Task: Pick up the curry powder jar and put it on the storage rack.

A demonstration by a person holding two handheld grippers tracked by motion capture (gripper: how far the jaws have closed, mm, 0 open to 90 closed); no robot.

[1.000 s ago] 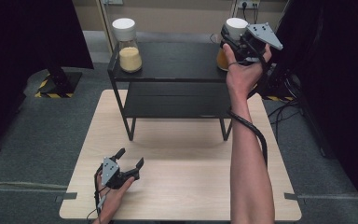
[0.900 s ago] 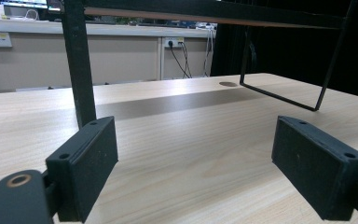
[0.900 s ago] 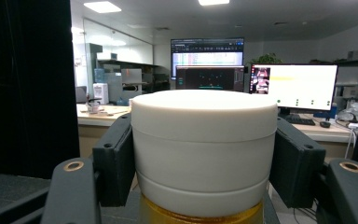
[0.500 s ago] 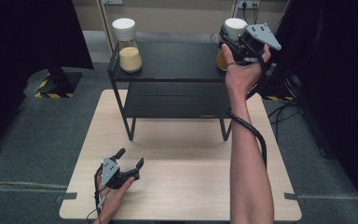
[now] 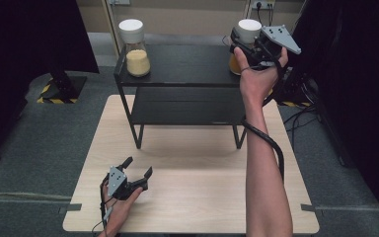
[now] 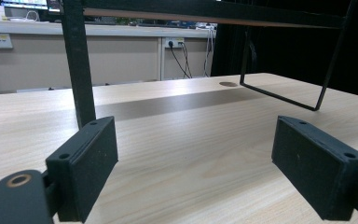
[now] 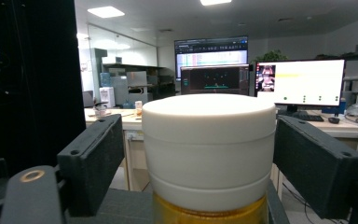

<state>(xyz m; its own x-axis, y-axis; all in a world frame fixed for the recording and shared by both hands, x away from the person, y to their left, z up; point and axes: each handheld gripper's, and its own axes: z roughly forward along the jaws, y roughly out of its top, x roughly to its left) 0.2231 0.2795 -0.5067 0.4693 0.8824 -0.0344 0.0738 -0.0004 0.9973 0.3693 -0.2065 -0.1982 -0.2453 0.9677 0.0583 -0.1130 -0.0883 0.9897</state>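
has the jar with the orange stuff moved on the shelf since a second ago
No. The orange-filled jar stands at the same right end of the black shelf, between the right gripper jaws, which have just opened.

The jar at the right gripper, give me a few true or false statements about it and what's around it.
1. The right gripper has its pads apart from the white-lidded jar. True; its jaws have just been opening.
2. That jar stands on the wooden table. False: on the black shelf.
3. The left gripper holds a jar. False: open, nothing in it, low over the table.
4. Another jar stands at the shelf's left end. True.
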